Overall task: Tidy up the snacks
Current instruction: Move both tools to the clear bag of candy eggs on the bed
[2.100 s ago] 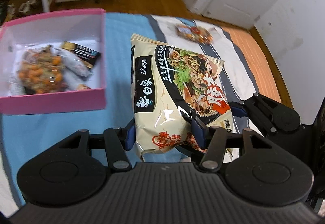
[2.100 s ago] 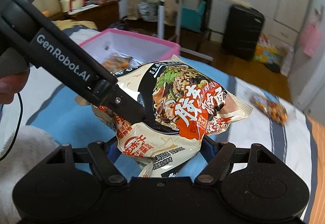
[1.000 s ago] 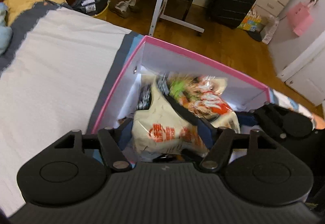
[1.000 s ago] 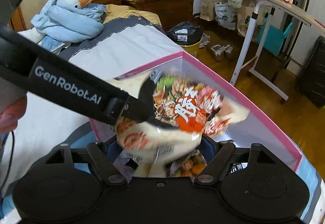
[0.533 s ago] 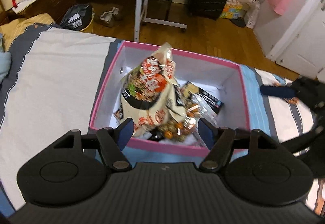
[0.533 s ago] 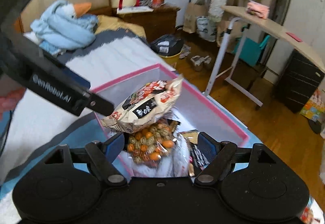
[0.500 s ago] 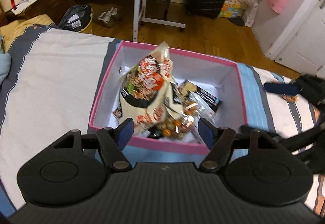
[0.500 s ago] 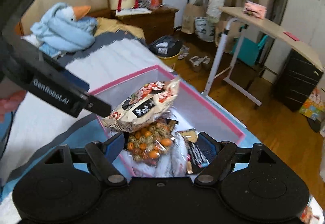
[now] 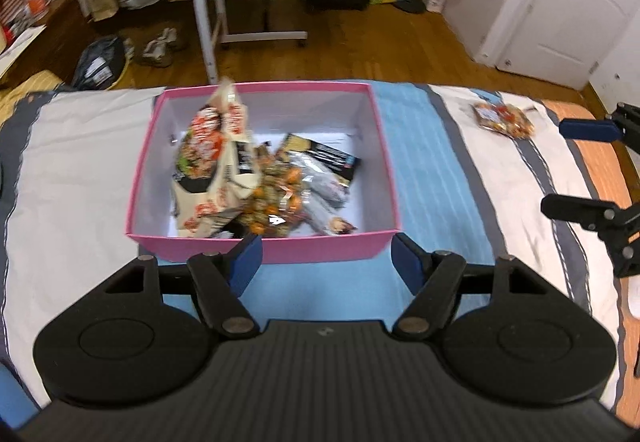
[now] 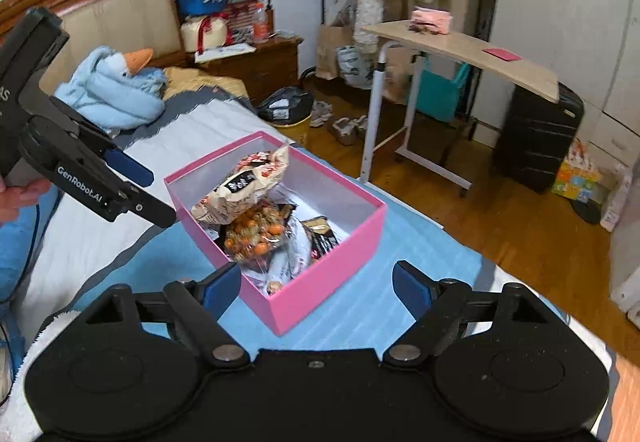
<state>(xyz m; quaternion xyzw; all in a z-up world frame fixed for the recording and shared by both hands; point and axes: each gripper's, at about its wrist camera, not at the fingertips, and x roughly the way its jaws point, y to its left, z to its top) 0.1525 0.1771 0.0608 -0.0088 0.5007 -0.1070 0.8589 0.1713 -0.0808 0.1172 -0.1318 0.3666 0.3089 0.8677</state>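
While the left tongs (image 9: pixel 326 257) and right tongs (image 10: pixel 318 284) both hang spread and empty above the striped bedspread (image 9: pixel 432 145), the cream instant-noodle packet (image 9: pixel 210 165) leans inside the pink cardboard box (image 9: pixel 280 248) on other snacks; a small orange snack bag (image 9: pixel 503 119) lies well apart on the bed.

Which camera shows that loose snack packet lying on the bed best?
The left wrist view: the loose snack packet lies in plain sight on the striped bedspread, right of the pink box. The right wrist view does not show it.
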